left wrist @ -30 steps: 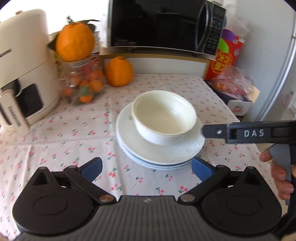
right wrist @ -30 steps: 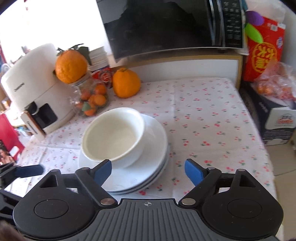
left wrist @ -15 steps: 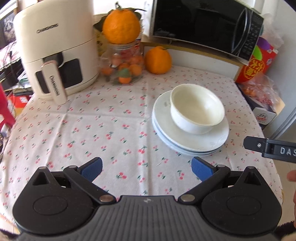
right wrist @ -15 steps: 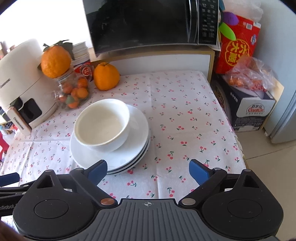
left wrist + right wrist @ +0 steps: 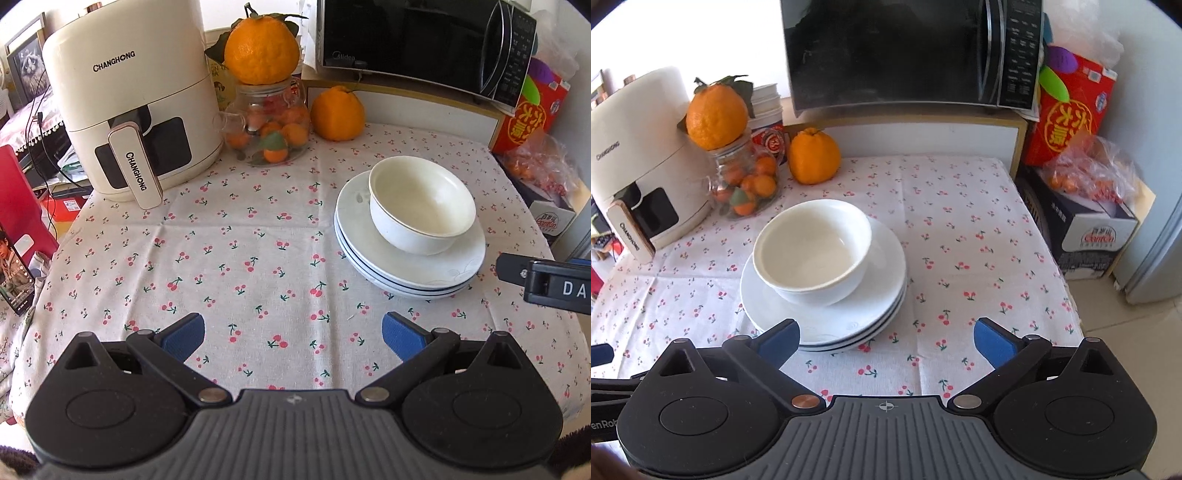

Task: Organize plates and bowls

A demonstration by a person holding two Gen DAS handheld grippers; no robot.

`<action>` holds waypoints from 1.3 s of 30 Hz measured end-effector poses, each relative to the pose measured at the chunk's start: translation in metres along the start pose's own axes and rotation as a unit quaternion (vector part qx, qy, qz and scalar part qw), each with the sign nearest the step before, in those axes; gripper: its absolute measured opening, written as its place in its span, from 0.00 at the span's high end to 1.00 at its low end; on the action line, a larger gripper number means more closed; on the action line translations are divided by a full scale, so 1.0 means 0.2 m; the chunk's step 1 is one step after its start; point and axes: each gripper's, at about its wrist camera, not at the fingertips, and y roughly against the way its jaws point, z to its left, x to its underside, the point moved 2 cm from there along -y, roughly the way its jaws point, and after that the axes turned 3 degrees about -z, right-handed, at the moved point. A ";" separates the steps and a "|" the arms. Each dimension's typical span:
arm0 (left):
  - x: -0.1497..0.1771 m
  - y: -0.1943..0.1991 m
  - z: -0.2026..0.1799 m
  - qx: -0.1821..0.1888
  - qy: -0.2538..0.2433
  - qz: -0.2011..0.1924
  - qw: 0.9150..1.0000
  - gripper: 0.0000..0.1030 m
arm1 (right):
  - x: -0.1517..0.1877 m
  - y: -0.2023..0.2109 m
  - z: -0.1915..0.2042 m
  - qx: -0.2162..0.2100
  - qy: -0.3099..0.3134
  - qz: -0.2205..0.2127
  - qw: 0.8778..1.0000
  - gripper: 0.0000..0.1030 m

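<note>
With the white bowl (image 5: pixel 812 251) set on the stacked plates (image 5: pixel 827 317), both the right gripper (image 5: pixel 884 338) and left gripper (image 5: pixel 291 332) hang released and empty, so the stacking looks done, probably leaving only a retreat.

empty white bowl (image 5: pixel 812 251) sits upright, off-centre, on stacked white plates (image 5: pixel 879 314).

Black tongs (image 5: pixel 291 334) with blue pads (image 5: pixel 400 334), ribbed grey housing, brass-coloured pivot screws

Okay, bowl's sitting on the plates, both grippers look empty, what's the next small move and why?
Probably draw both grippers clear: the bowl sits on the stacked plates, and the right gripper, whose jaws have just been opening, and the left gripper are open with nothing between them.
</note>
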 end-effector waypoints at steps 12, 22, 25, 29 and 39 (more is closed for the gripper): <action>-0.02 -0.02 0.02 -0.005 -0.001 -0.008 1.000 0.00 | 0.02 -0.08 0.05 -0.009 0.007 0.010 1.000 0.01; -0.02 -0.03 0.03 -0.005 -0.004 -0.007 1.000 0.00 | 0.02 -0.07 0.05 -0.013 0.012 0.007 1.000 0.01; -0.02 -0.03 0.02 -0.005 -0.007 -0.008 1.000 0.00 | 0.02 -0.07 0.05 -0.013 0.011 0.008 1.000 0.01; -0.01 -0.02 0.02 -0.005 -0.007 -0.008 1.000 0.00 | 0.03 -0.07 0.05 -0.013 0.009 0.007 1.000 0.01; -0.01 -0.03 0.01 -0.002 -0.010 -0.005 1.000 0.00 | 0.03 -0.06 0.04 -0.014 0.012 0.008 1.000 0.01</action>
